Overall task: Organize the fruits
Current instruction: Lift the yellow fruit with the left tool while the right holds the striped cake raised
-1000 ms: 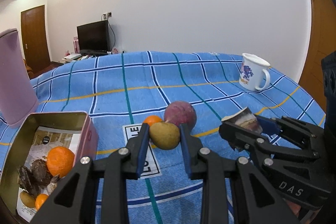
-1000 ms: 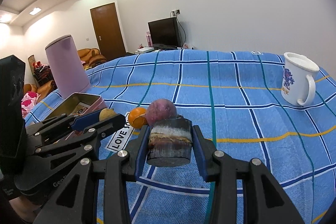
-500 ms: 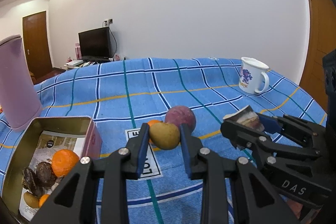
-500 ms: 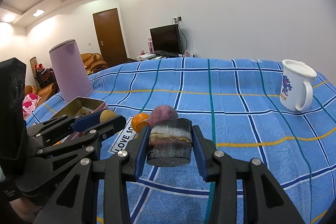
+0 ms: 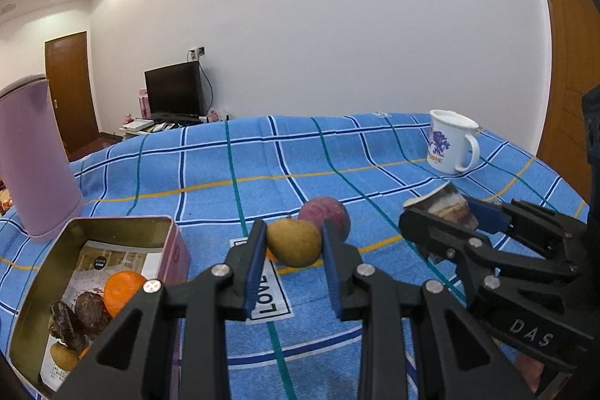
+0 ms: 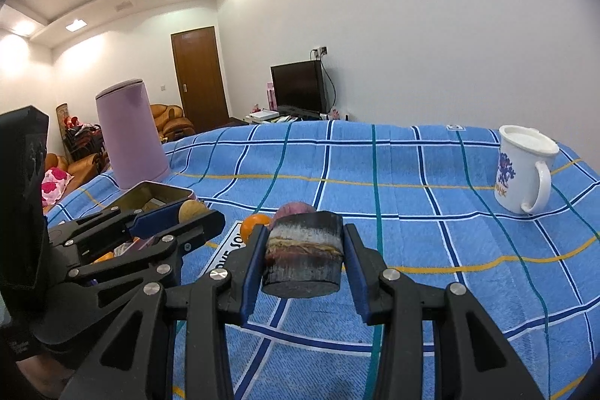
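- On my left wrist camera, the left gripper (image 5: 293, 246) has its jaws closed on a yellow-brown pear (image 5: 294, 242), which I hold clear of the blue checked cloth (image 5: 210, 175).
- Just behind the pear I see a reddish-purple fruit (image 5: 330, 214) on the cloth, with a sliver of a small orange (image 5: 270, 254) showing beside the left pad.
- To the lower left I have an open tin (image 5: 176, 250); inside it I can make out an orange fruit (image 5: 122, 291), some dark wrinkled pieces (image 5: 78, 319) and a small yellowish fruit (image 5: 63, 357).
- A lilac container (image 5: 35, 160) stands behind the tin, and a white mug (image 5: 452, 147) sits well apart at the far right.
- The right gripper (image 5: 442, 212) comes in from the right here, clamped on a dark round piece.
- On my right wrist camera, the right gripper (image 6: 303, 265) has its jaws pressed on a dark layered cylinder (image 6: 303, 261), lifted off the cloth (image 6: 412, 212).
- Past it I see the small orange (image 6: 255, 225) and the reddish-purple fruit (image 6: 294, 209) touching each other.
- The left gripper (image 6: 195, 212) shows at the left with the pear (image 6: 191, 208) between its fingers, in front of the tin (image 6: 161, 192).
- The lilac container (image 6: 131, 134) and the mug (image 6: 523, 171) stand at opposite sides.
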### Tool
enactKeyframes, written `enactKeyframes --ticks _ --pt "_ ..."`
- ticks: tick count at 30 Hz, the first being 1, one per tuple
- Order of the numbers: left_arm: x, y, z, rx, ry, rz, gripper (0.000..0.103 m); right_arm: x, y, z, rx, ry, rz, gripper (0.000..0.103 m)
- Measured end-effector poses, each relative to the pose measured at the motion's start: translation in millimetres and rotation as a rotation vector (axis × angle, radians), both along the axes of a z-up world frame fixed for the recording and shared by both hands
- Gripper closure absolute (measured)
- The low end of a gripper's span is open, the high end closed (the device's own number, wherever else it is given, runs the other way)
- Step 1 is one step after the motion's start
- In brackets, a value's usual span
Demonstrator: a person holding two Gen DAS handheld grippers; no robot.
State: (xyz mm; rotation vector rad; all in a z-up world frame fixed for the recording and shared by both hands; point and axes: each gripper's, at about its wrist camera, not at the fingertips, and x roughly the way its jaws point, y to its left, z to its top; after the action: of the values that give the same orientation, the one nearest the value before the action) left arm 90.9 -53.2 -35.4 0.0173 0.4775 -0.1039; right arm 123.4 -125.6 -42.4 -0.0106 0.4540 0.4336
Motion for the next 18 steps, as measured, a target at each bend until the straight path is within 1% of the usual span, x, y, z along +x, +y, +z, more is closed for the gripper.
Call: enactKeyframes --ticks 10,18 --pt "-4 2 0 0.0 -0.011 0.002 0.073 -7 2 4 -0.011 -0.043 -0.004 0.061" --pt "-5 6 1 -0.015 -0.008 0.013 0.073 -12 5 5 -0.013 -0.064 0.001 0.061"
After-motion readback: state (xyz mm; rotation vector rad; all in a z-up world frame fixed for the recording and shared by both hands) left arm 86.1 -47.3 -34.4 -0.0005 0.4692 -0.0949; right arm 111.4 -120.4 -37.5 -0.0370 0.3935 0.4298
